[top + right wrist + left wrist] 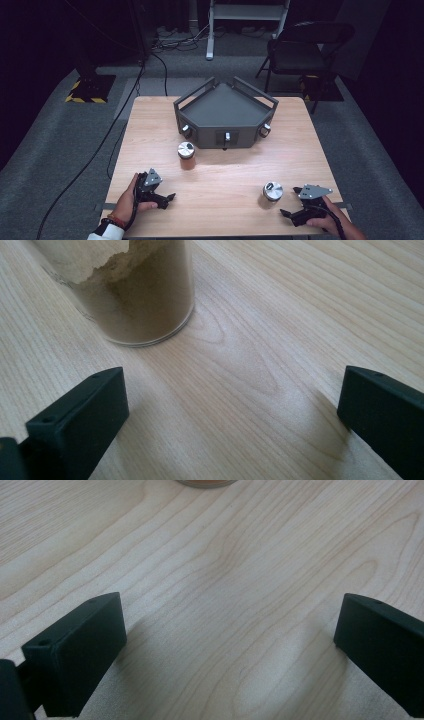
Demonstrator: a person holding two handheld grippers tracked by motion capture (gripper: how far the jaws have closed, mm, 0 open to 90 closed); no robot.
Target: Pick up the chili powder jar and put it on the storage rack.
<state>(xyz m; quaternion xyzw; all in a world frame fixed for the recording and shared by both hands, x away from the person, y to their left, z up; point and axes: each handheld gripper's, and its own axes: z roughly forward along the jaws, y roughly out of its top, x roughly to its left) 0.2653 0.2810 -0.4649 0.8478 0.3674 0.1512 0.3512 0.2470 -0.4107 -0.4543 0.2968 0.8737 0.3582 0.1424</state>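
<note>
Both hands rest low at the near edge of the table (220,175). The left gripper (161,196) sits at its near-left corner, jaws spread wide with nothing between them. The right gripper (294,202) sits at the near-right corner, jaws equally wide and empty.

Two upright silver-lidded jars on the table: orange-filled jar (186,155) mid-table, tan-powder jar (272,194) near right
</note>
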